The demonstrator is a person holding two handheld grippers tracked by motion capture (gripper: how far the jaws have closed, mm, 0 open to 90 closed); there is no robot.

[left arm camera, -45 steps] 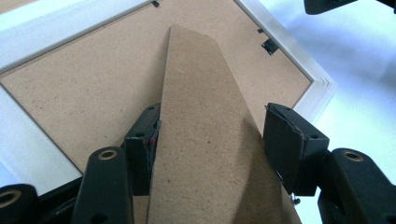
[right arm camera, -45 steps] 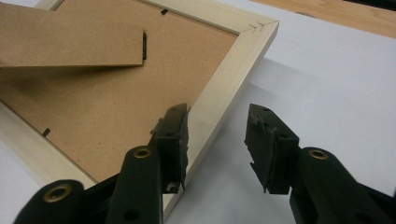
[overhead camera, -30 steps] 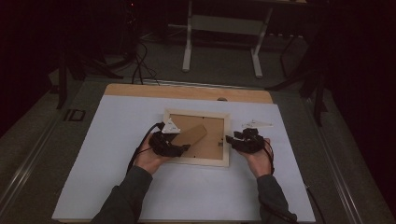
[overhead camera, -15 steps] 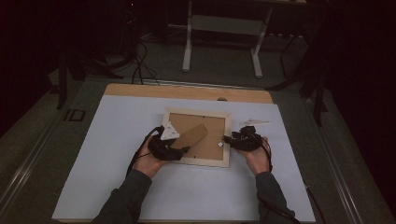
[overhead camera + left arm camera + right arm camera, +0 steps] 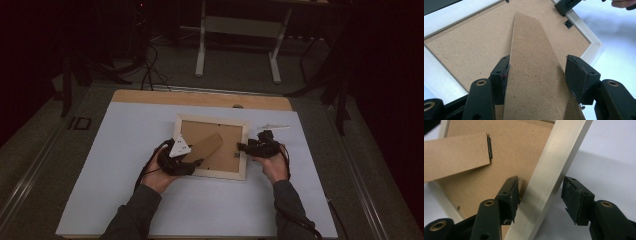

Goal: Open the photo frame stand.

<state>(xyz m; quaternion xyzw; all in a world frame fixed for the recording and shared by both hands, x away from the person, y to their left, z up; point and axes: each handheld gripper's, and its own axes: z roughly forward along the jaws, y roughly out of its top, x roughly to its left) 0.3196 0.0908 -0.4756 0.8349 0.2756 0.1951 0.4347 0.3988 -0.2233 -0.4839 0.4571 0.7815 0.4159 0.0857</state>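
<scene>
Tongs (image 5: 537,75) hide stand's (image 5: 534,65) base.

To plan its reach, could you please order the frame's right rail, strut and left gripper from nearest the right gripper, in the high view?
From the right gripper, whose jaws have just been opening:
1. frame's right rail, between its jaws.
2. strut, further left, mid-frame.
3. left gripper, at the lower-left corner.

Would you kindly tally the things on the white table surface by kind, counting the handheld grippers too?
Picture frame, lying face down, stand flap raised: 1
Handheld grippers, left gripper and right gripper: 2
Small pale item beyond the frame, too small to identify: 1
Total: 4
</scene>
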